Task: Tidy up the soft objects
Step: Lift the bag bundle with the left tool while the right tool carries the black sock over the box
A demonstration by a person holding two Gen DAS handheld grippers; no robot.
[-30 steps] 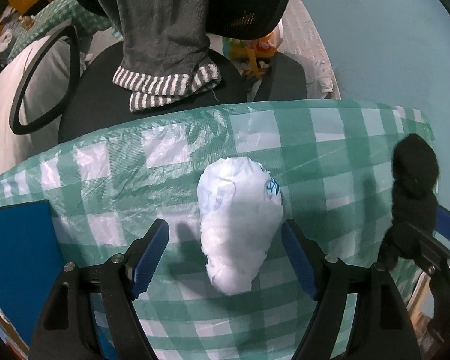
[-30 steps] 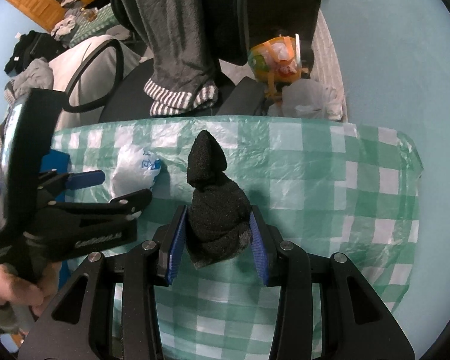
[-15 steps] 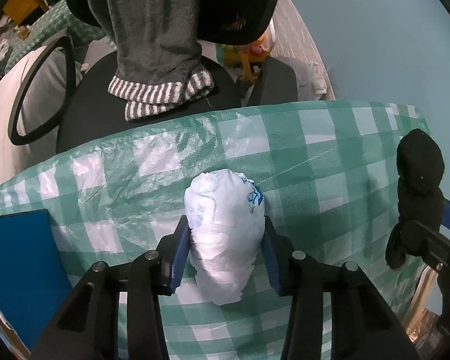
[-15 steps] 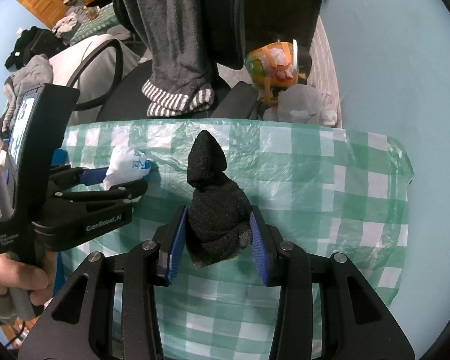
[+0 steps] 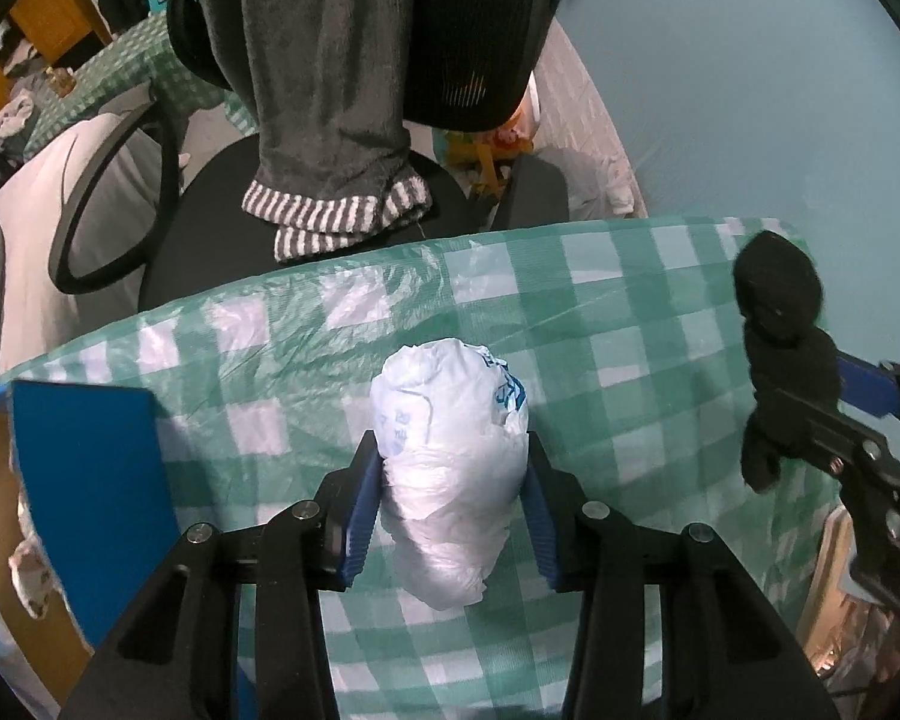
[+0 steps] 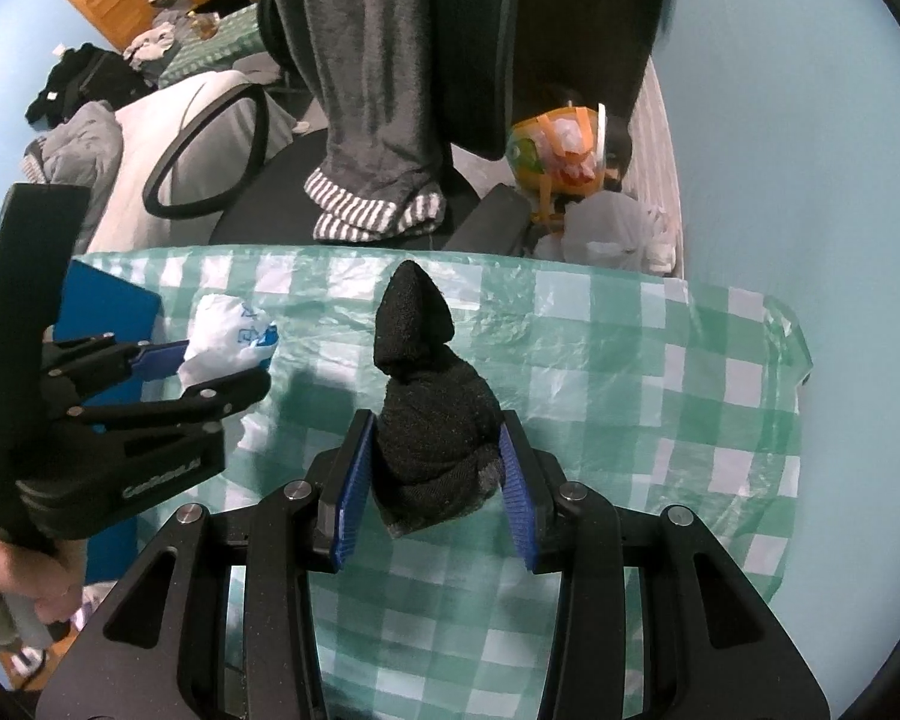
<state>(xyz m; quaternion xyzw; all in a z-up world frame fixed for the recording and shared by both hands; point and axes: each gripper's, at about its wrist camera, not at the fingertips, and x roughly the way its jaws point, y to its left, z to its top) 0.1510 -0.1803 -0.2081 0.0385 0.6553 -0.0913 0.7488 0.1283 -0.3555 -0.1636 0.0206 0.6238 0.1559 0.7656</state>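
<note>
My left gripper (image 5: 453,504) is shut on a white crumpled plastic bag with blue print (image 5: 450,456) and holds it above the green checked tablecloth (image 5: 618,324). The bag also shows in the right wrist view (image 6: 225,336), with the left gripper (image 6: 222,363) around it. My right gripper (image 6: 435,483) is shut on a black rolled sock (image 6: 429,420), held above the cloth. In the left wrist view the sock (image 5: 780,348) and the right gripper (image 5: 810,414) are at the right edge.
A blue box flap (image 5: 90,480) with a cardboard box inside stands at the table's left. Behind the table is an office chair (image 5: 306,252) with a grey striped-cuff garment (image 5: 330,120) draped over it. An orange toy (image 6: 561,150) and bags lie by the light blue wall.
My left gripper closed on the white bag, which lay between open jaws a second ago, and lifted it a little. The right gripper keeps holding the sock almost still.
</note>
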